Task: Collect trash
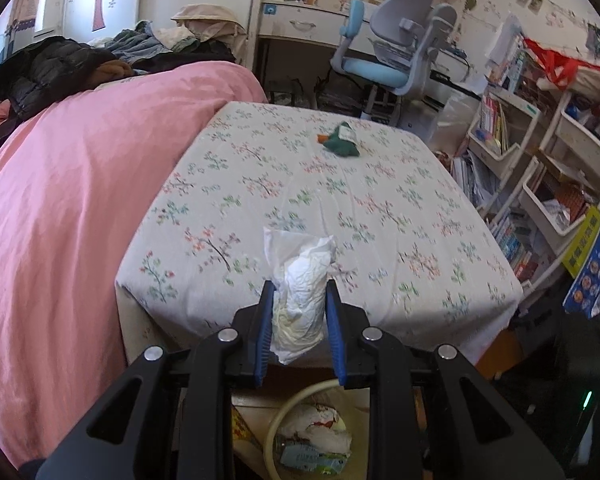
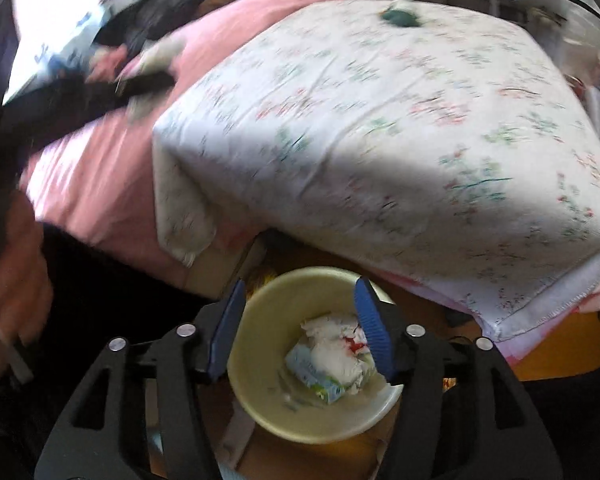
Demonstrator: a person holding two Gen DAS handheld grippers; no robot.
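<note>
Now we see our left claw (image 1: 299, 292) clamped on crumpled white tissue (image 1: 300, 280) over the bench's (image 1: 380, 200) near edge, right claw (image 2: 300, 300) parted, empty, above the bin (image 2: 260, 360).

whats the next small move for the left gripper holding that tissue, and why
Probably carry the left gripper a little nearer and down until it is over the bin, then let go. Its pads are clamped on the crumpled white tissue, and the bin's rim shows just below its fingers, already holding trash. The right gripper hangs open over that bin.
</note>
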